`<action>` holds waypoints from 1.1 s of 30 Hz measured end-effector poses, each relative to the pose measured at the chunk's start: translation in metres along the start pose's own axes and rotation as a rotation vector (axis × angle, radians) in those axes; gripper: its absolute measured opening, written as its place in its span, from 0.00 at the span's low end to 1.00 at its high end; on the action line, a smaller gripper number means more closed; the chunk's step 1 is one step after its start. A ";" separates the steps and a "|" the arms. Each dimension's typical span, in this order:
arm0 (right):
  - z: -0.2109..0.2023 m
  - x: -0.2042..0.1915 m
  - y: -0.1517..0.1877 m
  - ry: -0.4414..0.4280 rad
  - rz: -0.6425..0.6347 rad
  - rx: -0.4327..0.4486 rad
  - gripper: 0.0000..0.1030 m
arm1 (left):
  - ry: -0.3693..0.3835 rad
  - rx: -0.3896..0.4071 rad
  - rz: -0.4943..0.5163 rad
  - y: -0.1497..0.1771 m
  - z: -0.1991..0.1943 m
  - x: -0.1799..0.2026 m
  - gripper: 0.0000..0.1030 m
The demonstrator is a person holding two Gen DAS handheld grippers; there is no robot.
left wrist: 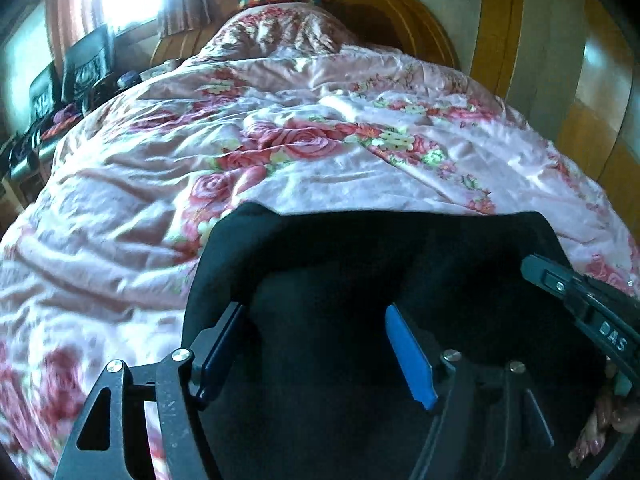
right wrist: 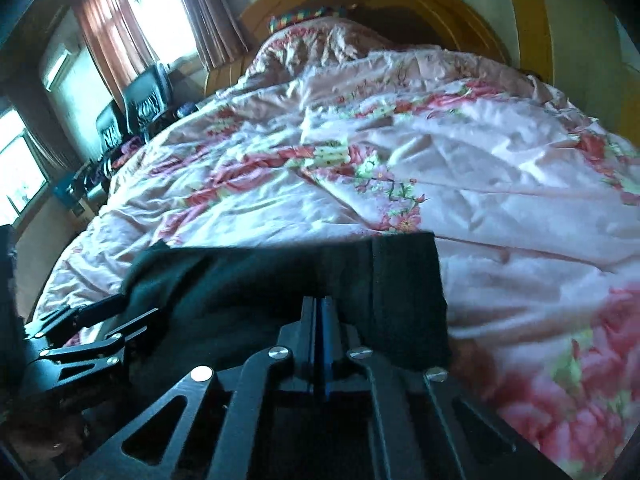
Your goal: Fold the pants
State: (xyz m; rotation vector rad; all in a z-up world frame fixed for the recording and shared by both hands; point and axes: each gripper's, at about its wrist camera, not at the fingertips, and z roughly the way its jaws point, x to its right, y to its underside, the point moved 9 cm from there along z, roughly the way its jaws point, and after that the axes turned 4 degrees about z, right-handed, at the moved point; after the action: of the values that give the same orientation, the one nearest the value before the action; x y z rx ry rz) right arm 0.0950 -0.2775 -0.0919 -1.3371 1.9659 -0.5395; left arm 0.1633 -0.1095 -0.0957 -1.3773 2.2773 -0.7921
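Black pants (left wrist: 360, 264), flat on the floral bed (left wrist: 280, 128): left gripper (left wrist: 320, 344) held wide, empty, above the cloth; right gripper (right wrist: 320, 320) nearly closed, grip unclear; edges best aligned before pressing.

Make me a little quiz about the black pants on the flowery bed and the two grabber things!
1. True or false: the left gripper has its fingers spread wide apart.
2. What do the black pants lie on: A) a wooden floor, B) a pink flowered bedspread, C) a chair?
3. Fill in: the right gripper has its fingers ____.

Key: 1 true. 2 B. 3 shut; whether cloth is pinched between them cannot be told.
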 end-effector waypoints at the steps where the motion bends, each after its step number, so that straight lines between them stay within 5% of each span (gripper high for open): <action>1: -0.011 -0.004 0.004 -0.010 -0.016 0.021 0.17 | 0.006 0.009 -0.016 0.004 -0.005 -0.002 0.72; 3: -0.028 -0.010 0.014 -0.014 -0.045 0.046 0.32 | 0.021 0.024 -0.039 0.013 -0.015 -0.004 0.72; 13: -0.059 -0.006 0.069 0.060 -0.154 0.060 0.33 | 0.020 0.054 -0.042 0.053 -0.045 -0.008 0.72; 23: -0.071 -0.007 0.079 0.059 -0.176 0.066 0.38 | 0.066 0.057 -0.081 0.084 -0.062 -0.017 0.72; 27: -0.078 -0.003 0.075 0.017 -0.120 0.094 0.60 | 0.097 0.082 -0.091 0.088 -0.068 -0.022 0.72; 33: -0.065 0.022 0.075 0.019 0.004 0.048 0.69 | 0.141 0.120 -0.217 0.080 -0.073 -0.053 0.71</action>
State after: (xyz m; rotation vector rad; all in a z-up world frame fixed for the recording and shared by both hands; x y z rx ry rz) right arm -0.0055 -0.2716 -0.1046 -1.3032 1.9579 -0.5956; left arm 0.0915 -0.0130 -0.0888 -1.5746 2.1651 -1.1086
